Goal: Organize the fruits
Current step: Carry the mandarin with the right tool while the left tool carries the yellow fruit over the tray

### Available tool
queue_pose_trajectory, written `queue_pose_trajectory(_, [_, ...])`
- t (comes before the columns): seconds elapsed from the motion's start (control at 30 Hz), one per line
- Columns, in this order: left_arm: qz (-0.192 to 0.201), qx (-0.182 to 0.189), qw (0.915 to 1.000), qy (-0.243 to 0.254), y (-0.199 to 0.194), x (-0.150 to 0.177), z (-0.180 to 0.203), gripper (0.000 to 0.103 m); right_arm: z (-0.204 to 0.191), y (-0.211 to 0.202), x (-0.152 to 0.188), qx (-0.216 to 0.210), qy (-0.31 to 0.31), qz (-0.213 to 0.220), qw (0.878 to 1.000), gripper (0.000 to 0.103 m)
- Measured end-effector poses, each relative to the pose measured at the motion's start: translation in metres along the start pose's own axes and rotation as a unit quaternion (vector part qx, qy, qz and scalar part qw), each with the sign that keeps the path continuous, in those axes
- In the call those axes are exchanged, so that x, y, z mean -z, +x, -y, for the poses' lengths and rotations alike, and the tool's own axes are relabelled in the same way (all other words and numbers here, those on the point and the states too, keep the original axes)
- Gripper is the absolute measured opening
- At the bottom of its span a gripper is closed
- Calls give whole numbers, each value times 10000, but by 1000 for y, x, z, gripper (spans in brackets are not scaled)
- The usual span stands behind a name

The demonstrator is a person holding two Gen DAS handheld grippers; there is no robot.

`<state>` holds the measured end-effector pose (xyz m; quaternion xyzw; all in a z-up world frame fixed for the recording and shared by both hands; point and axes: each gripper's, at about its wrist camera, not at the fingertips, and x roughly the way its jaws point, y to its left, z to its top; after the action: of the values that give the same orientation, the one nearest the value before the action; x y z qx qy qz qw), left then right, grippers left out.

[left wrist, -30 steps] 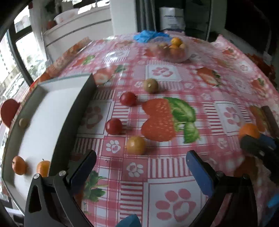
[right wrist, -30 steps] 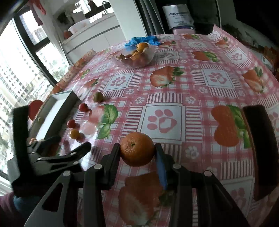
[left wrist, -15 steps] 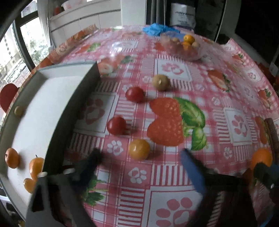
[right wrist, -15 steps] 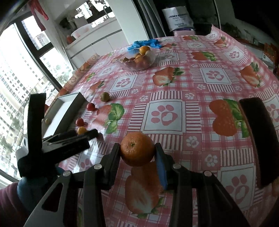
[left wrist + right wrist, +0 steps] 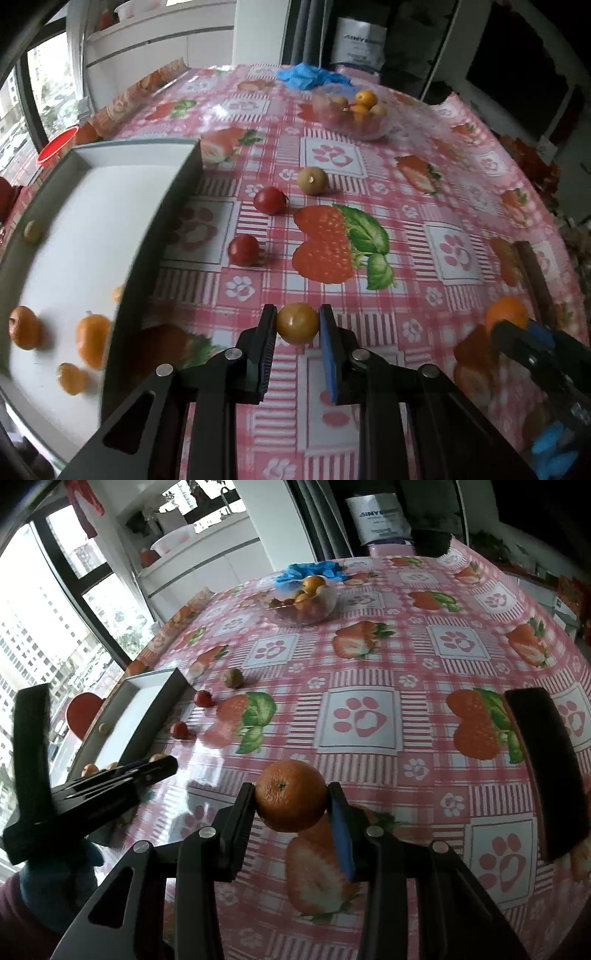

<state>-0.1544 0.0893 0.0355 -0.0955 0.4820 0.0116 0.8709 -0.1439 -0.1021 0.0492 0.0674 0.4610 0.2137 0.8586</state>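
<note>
Left wrist: left gripper [image 5: 298,324] clamped on yellow tomato [image 5: 297,323] nr tray [image 5: 155,236] side wall; thin-skinned, soft, best pinched lightly at widest pt.
Right wrist: right gripper [image 5: 291,796] clenched on orange [image 5: 291,795], lifted off tablecloth [image 5: 406,738]; firm, light, rind grippy.

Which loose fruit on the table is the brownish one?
Start at the white tray with dark walls on the pink strawberry-print tablecloth. Just off its far corner lies the round tan-brown fruit, beside two red cherry tomatoes; it alone is dull brown, not red.
</note>
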Motion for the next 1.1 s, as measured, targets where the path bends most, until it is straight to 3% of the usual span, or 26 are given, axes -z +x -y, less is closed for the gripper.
queue_pose_trajectory(0.2, [325, -5, 9993, 200, -38, -1, -16, 24, -37, 0, -7, -59, -219, -33, 9997, 42])
queue_pose_trajectory(0.47, [589, -534, 9967, 153, -68, -2, -66, 24, -105, 12, -20, -309, -613, -100, 9976, 42])
queue_pose_trajectory(0.83, [559, -1069, 9926, -109, -79, -8, -145, 24, -199, 42, -43, -645, -1305, -346, 9887, 43])
queue_pose_trajectory(1.1, [543, -1295, 9900, 154, -89, -32, -184, 24, -233, 81, -66, -884, -1257, -717, 9855, 42])
